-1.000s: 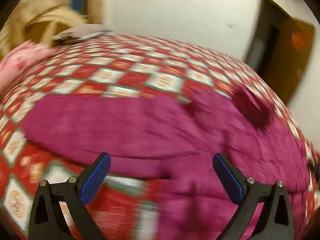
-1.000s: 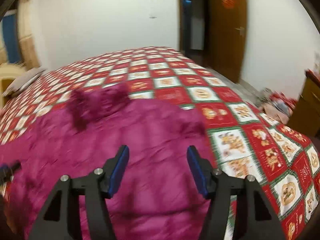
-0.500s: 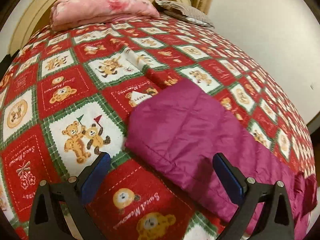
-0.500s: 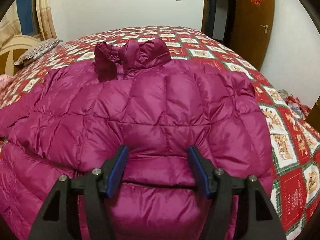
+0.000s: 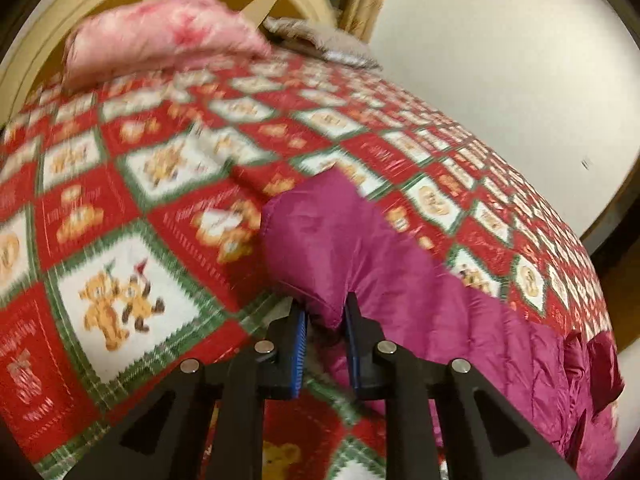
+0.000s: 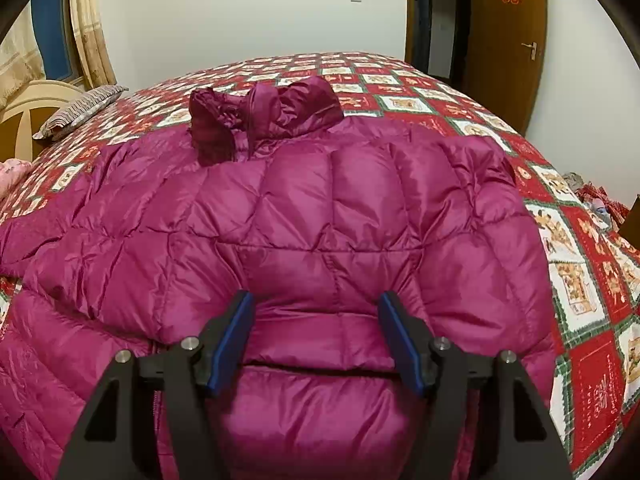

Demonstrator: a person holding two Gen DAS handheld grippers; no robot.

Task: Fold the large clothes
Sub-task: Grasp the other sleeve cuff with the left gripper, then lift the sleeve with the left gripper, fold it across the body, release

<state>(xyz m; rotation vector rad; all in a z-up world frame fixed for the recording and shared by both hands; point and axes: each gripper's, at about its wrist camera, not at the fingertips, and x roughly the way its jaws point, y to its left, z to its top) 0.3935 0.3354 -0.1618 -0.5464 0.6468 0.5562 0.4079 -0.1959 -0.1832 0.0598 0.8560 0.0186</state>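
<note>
Magenta down jacket (image 6: 320, 216) spread flat across the patchwork bedspread (image 5: 132, 280), collar bunched toward the far side. Left gripper (image 5: 326, 312), jaws just closed, pinching the sleeve cuff (image 5: 316, 240) at the jacket's outer edge. Right gripper (image 6: 316, 312) parted wide, pads straddling a quilted fold without pressing it. Bare bedspread beyond the cuff up to the pink pillow (image 5: 160, 40); open quilt also right of the jacket.

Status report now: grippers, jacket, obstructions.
Left gripper just closed, pinching the sleeve cuff. Right gripper open over the jacket, which lies spread on the bed. Nothing in the way.
</note>
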